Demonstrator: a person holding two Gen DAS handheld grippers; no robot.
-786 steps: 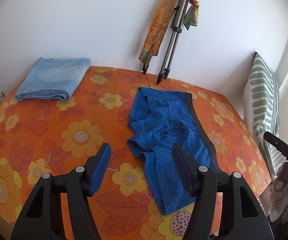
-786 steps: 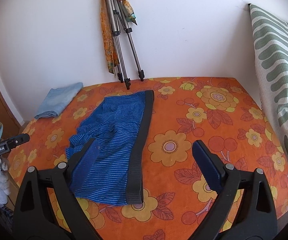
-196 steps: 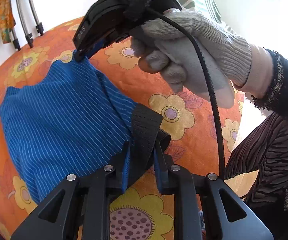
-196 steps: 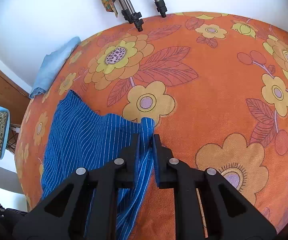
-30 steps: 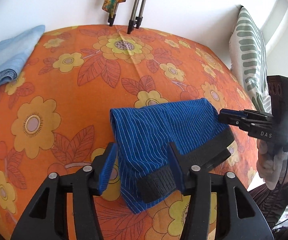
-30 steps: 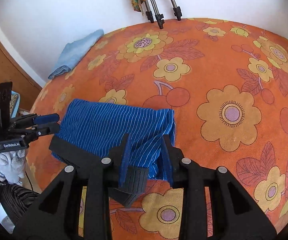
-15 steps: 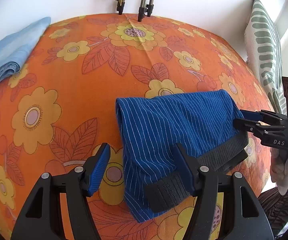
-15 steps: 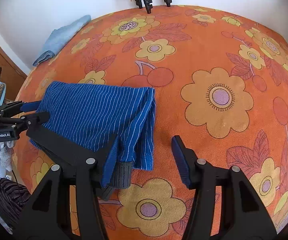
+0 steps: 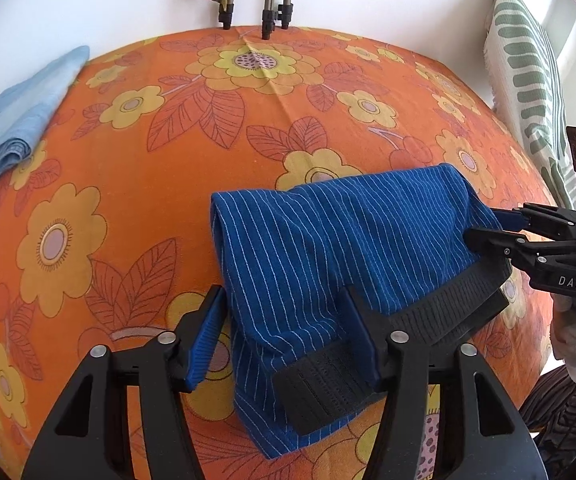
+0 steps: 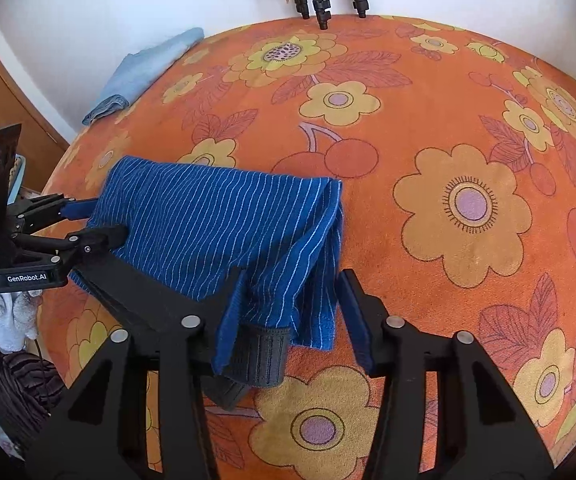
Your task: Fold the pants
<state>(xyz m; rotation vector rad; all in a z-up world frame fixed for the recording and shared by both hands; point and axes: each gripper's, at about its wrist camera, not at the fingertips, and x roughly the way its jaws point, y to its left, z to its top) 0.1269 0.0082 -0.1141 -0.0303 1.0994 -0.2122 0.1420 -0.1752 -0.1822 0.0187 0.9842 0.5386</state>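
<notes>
The blue pin-striped pants (image 9: pixel 328 248) lie folded in a short band on the orange flowered cover (image 9: pixel 148 168), their black waistband (image 9: pixel 448 312) along the near edge. My left gripper (image 9: pixel 286 336) straddles the band's left end. Its jaws are closing, the cloth is between them, and the left pad stands clear of the cloth edge. In the right wrist view my right gripper (image 10: pixel 292 316) straddles the right end of the pants (image 10: pixel 208 216) and the waistband end (image 10: pixel 260 356). Its jaws are closing too, with a small gap at the right pad. Each view shows the other gripper (image 9: pixel 488 226) (image 10: pixel 100 220) at the far end.
A folded light-blue cloth (image 9: pixel 16 120) lies at the back left of the cover. Tripod legs (image 9: pixel 266 0) stand against the white wall behind. A green-striped pillow (image 9: pixel 528 60) leans at the right. A gloved hand (image 10: pixel 4 320) holds the left gripper near the cover's front edge.
Both views have come closer to the pants. The right jaws went from narrow around the fold to wide, then narrower again. The left jaws widened, then narrowed a little.
</notes>
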